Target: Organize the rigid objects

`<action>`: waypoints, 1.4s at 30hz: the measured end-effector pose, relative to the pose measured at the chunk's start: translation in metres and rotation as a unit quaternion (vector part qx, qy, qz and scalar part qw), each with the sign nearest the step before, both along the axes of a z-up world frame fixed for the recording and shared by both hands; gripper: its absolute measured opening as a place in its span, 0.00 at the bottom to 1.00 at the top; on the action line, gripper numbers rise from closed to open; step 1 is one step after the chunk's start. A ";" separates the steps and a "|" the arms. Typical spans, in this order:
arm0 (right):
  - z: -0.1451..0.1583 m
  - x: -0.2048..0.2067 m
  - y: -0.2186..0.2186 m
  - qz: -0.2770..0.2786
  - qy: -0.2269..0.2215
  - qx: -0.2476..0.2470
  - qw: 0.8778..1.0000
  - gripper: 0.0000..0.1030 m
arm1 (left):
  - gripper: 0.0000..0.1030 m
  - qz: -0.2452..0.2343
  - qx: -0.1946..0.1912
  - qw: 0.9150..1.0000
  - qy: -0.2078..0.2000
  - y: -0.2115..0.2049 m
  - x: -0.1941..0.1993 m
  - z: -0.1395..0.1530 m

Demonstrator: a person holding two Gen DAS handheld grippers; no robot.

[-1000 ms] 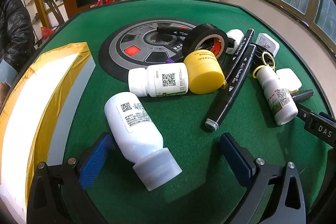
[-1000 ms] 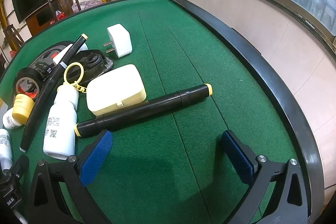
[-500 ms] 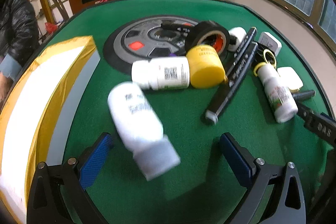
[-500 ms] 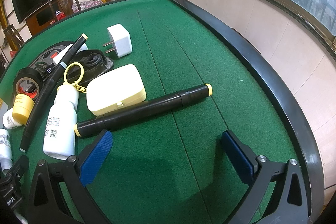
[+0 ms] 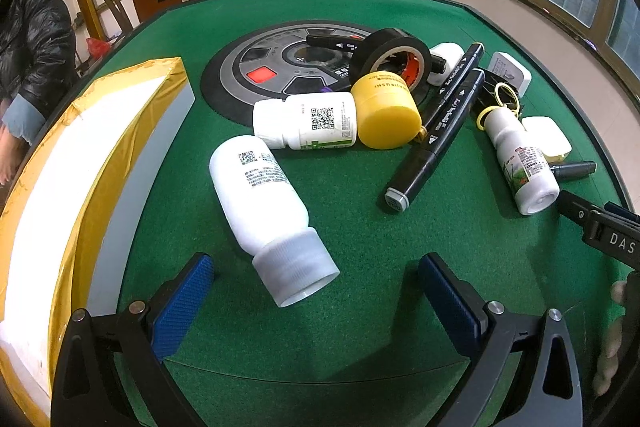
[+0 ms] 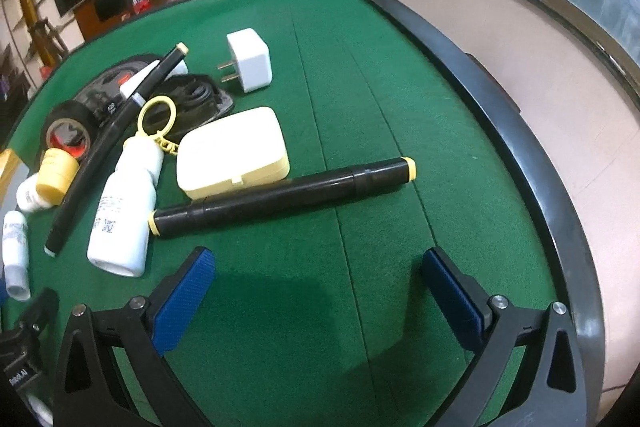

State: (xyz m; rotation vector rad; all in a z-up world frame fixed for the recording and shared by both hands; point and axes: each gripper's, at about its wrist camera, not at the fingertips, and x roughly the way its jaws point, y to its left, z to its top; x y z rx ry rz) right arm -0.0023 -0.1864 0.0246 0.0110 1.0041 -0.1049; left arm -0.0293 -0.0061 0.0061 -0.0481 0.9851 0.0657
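Note:
In the left wrist view a white pill bottle (image 5: 264, 211) lies on its side on the green felt, its cap toward my open left gripper (image 5: 316, 303), just ahead of the fingertips. Behind it lie a second white bottle (image 5: 308, 127), a yellow jar (image 5: 386, 115), a black tape roll (image 5: 392, 59) and two black markers (image 5: 436, 131). In the right wrist view my open, empty right gripper (image 6: 320, 295) hovers near a black marker with yellow ends (image 6: 284, 197), with a cream case (image 6: 234, 151), a white bottle with a yellow ring (image 6: 126, 203) and a white plug adapter (image 6: 250, 61) beyond.
A white box with yellow tape edges (image 5: 76, 187) stands at the left. A round grey and black panel (image 5: 280, 67) sits in the table's middle. The table's raised black rim (image 6: 520, 155) curves along the right, with a wall behind. A person in a dark jacket (image 5: 28, 39) stands at far left.
The left wrist view shifted and blurred briefly; the near white bottle now sits slightly farther ahead and more centred between the fingers. The right gripper has hardly moved.

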 end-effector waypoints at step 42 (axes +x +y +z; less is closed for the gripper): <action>0.115 -0.023 0.047 0.006 -0.308 -0.050 0.950 1.00 | 1.00 0.098 0.142 0.963 -0.207 0.051 -0.065 0.167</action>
